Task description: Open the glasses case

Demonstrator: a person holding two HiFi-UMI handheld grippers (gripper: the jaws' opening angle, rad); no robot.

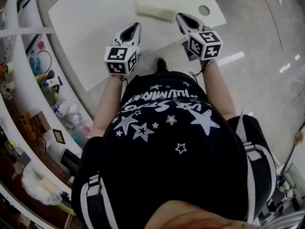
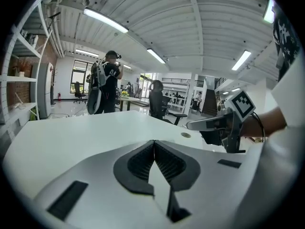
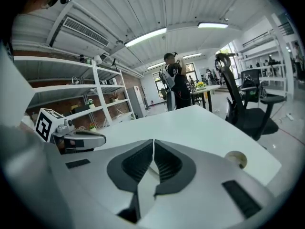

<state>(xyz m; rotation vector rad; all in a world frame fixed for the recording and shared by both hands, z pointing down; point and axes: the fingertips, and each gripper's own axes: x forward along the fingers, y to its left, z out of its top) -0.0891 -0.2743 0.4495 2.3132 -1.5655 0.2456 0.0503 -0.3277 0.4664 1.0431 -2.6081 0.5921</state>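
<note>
The glasses case (image 1: 155,12) is a long cream-coloured box lying on the white table (image 1: 95,18), shown only in the head view. My left gripper (image 1: 136,26) hangs over the table's near edge, below and left of the case, with its jaws shut and empty (image 2: 154,142). My right gripper (image 1: 181,16) sits just right of the case's right end, jaws also shut on nothing (image 3: 153,141). Neither gripper touches the case. Each gripper view shows the other gripper alongside: the right gripper (image 2: 209,124) and the left gripper (image 3: 83,138).
A round cable hole (image 1: 204,10) lies in the table's right part, beyond the right gripper. Curved white shelves (image 1: 28,80) packed with small items run along the left. A person (image 2: 107,82) stands beyond the table, and an office chair (image 3: 250,109) stands off its right side.
</note>
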